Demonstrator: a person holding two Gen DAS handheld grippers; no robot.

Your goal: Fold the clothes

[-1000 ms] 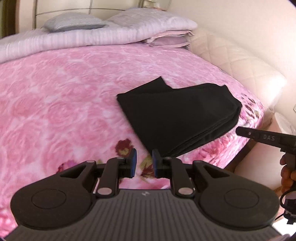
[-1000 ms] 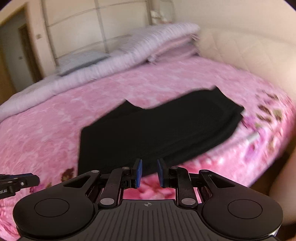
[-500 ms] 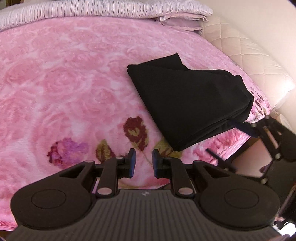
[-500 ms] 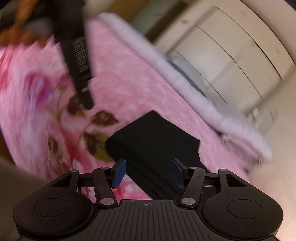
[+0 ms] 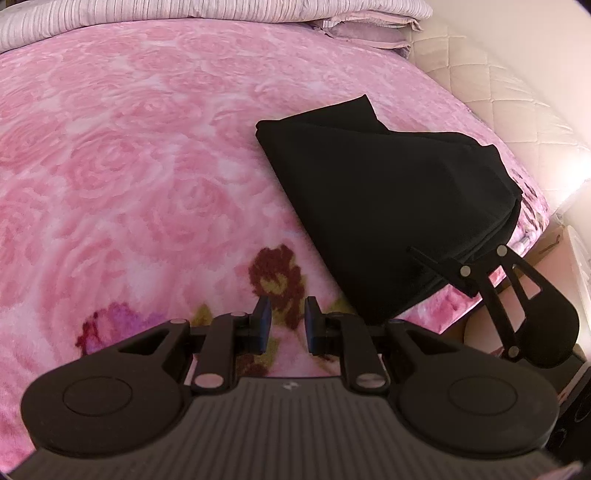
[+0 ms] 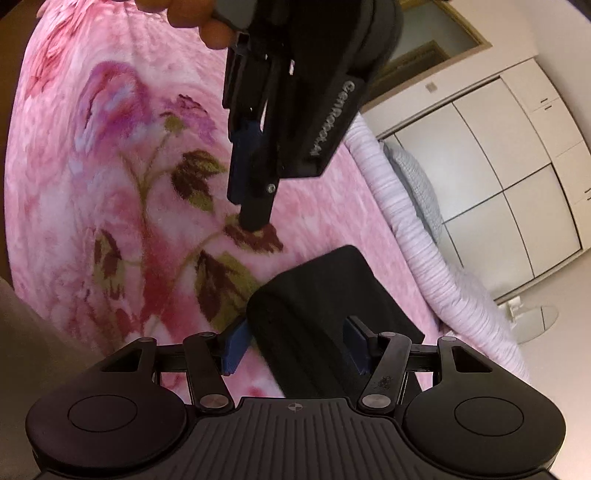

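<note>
A black folded garment (image 5: 388, 206) lies on the pink rose blanket (image 5: 129, 166), near the bed's right edge. My left gripper (image 5: 286, 325) hovers low over the blanket just left of the garment's near corner. A narrow gap shows between its pads, with nothing in it. My right gripper (image 6: 295, 347) is rolled on its side and stands wide open, with the garment's (image 6: 321, 295) thick folded edge between its jaws. Its pads (image 6: 234, 345) do not visibly press the cloth. In the left wrist view the right gripper (image 5: 461, 266) reaches in at the garment's right side.
A striped duvet and pillows (image 5: 221, 11) are piled at the far end of the bed. A quilted cream panel (image 5: 498, 110) runs along the right. The bed's edge drops off beside the garment (image 5: 539, 229). A white wardrobe (image 6: 498, 177) stands beyond. A hand (image 6: 195, 18) holds the left gripper (image 6: 251, 206).
The right gripper has rolled onto its side, dropped to the garment's edge and spread its jaws wide. The left gripper has sunk closer to the blanket with its gap unchanged.
</note>
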